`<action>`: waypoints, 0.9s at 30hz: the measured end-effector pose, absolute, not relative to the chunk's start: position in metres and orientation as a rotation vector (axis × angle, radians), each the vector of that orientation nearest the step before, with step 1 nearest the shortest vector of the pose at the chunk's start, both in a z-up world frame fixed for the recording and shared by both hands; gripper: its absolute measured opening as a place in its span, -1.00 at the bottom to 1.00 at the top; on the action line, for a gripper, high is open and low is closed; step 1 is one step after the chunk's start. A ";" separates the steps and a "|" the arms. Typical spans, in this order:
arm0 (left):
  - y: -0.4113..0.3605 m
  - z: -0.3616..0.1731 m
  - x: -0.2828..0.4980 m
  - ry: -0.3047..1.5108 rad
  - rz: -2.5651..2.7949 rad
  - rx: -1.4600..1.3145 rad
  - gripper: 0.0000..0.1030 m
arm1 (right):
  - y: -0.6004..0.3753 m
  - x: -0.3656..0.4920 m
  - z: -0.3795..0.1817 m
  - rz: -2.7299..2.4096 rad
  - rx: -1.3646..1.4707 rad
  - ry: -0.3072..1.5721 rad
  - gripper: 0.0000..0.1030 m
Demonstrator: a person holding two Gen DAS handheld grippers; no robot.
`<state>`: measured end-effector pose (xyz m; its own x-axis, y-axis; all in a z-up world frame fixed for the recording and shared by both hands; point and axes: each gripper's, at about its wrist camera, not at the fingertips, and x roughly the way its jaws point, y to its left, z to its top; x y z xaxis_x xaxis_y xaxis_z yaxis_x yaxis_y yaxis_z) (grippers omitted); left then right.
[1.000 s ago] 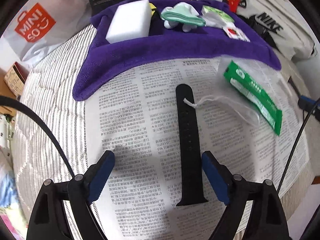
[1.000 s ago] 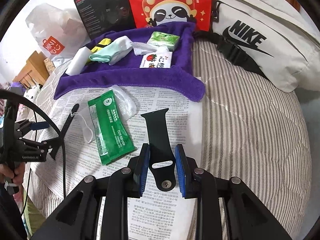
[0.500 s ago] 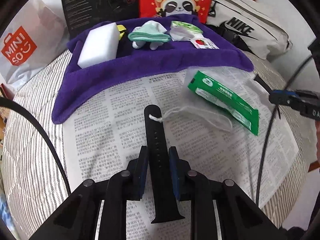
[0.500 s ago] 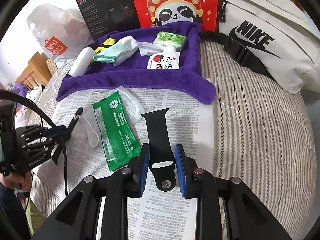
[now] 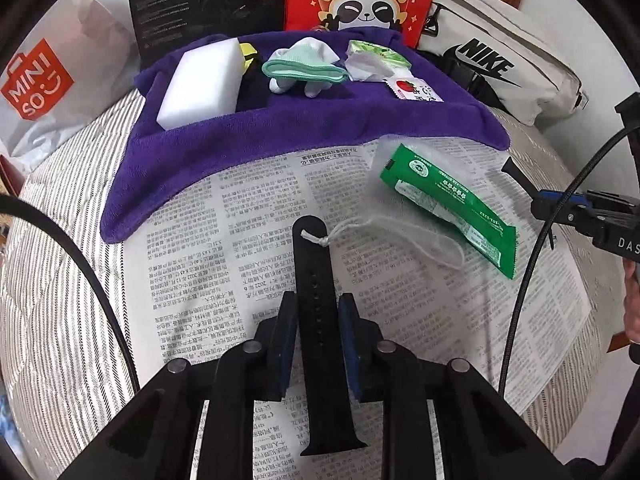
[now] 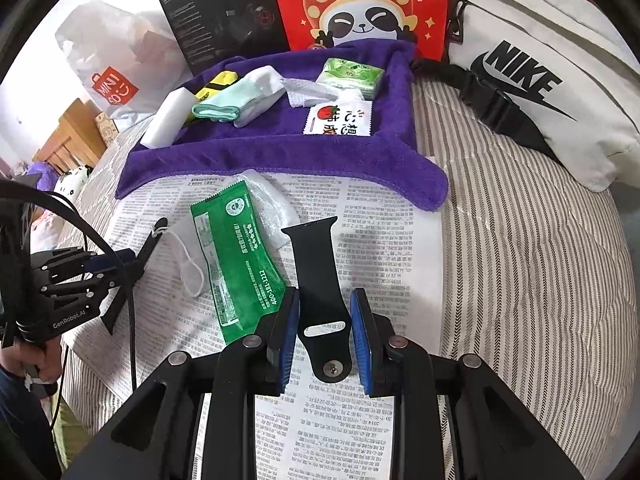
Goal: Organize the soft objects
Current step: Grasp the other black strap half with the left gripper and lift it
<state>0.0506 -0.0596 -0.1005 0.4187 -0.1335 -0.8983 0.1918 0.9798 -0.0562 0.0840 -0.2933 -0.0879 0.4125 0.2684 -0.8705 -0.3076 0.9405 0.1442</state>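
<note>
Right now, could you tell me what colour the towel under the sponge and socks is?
The towel is solid purple, clearest in the right wrist view.

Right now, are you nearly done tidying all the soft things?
Partly. The sponge, sock and tissue packs sit on the purple towel. The left gripper grips one black strap; the right gripper grips the other. The green packet and mesh pouch still lie on the newspaper.
</note>
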 end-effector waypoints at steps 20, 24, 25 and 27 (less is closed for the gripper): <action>-0.051 -0.087 0.055 1.143 -0.210 0.022 -0.94 | -0.286 0.087 -0.070 0.391 -0.064 1.047 -0.50; -0.059 -0.094 0.049 1.161 -0.261 0.029 -0.62 | -0.285 0.087 -0.073 0.394 -0.063 1.056 -0.50; -0.061 -0.095 0.048 1.162 -0.263 0.040 -0.47 | -0.284 0.087 -0.074 0.394 -0.063 1.058 -0.50; -0.068 -0.097 0.045 1.152 -0.259 0.081 -0.13 | -0.284 0.087 -0.076 0.391 -0.067 1.064 -0.50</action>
<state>0.0448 -0.0676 -0.0969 0.3806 -0.1608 -0.9106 0.2439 0.9674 -0.0688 0.0870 -0.2843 -0.0762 0.4237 0.2804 -0.8613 -0.3445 0.9293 0.1331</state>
